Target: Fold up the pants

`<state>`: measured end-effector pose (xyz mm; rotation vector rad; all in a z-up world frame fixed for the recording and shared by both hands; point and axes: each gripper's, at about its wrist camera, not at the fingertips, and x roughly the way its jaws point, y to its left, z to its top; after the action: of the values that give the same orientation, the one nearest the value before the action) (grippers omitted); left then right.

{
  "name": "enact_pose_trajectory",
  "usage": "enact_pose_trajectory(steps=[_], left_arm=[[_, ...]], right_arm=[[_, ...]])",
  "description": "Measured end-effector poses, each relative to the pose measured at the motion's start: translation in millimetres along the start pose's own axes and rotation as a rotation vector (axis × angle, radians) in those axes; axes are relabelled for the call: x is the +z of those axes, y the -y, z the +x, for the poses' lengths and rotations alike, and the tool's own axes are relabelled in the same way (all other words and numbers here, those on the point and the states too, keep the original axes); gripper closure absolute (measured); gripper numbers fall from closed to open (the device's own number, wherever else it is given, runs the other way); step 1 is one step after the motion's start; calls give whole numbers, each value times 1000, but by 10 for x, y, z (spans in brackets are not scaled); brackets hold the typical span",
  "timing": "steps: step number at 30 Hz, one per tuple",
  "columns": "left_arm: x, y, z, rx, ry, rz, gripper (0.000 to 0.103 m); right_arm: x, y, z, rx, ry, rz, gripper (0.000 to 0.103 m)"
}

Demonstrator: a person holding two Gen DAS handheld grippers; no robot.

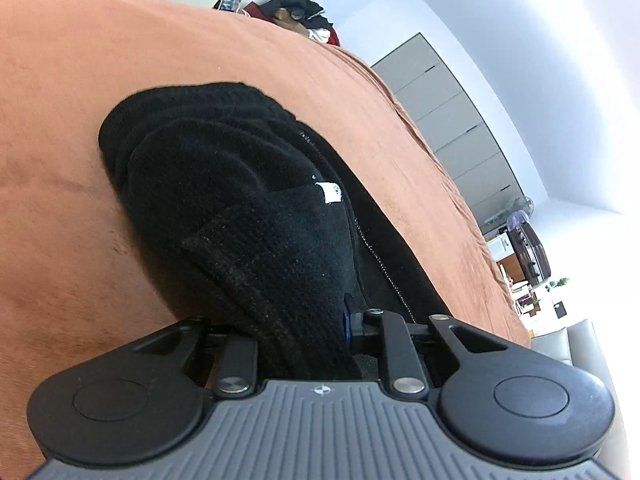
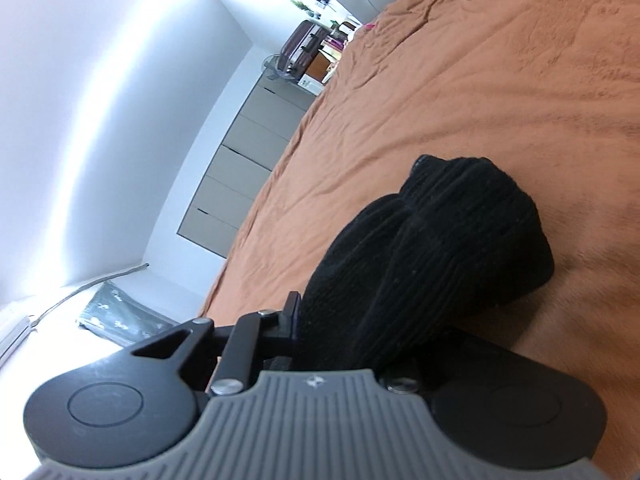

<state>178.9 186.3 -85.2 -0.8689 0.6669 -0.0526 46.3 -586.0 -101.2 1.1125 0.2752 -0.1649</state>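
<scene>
Black ribbed pants (image 1: 224,184), bunched on orange bedspread (image 1: 80,80); small white sewn label (image 1: 331,192), print unreadable. Left tool (image 1: 308,344): closed on the fabric. Right tool (image 2: 340,344): likewise clamped on a fold of the pants (image 2: 440,248)

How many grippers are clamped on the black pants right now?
2. The left gripper grips the black pants at the end with the white label; the right gripper grips a ribbed bundle. Fabric hides the fingertips, over the orange bedspread.
</scene>
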Motion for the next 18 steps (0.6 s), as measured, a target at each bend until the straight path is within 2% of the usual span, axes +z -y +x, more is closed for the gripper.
enact_pose_trajectory(steps=[3, 7, 10, 11, 12, 16, 18], left_arm=[[35, -32, 53, 9, -19, -16, 80], [-22, 75, 135, 39, -21, 20, 77], [-5, 82, 127, 46, -44, 46, 74], [1, 96, 134, 46, -53, 56, 74], [8, 89, 123, 44, -62, 66, 74], [-37, 129, 1, 54, -85, 135, 70], [-96, 134, -119, 64, -88, 181, 69]], right_arm=[[46, 30, -12, -27, -23, -18, 91], [42, 177, 79, -62, -46, 40, 89], [-13, 380, 64, -66, -33, 128, 76], [-26, 460, 64, -79, -28, 162, 59], [-32, 561, 48, -91, -16, 199, 53], [16, 884, -36, -47, 35, 319, 54], [51, 928, -51, -17, 53, 351, 51]])
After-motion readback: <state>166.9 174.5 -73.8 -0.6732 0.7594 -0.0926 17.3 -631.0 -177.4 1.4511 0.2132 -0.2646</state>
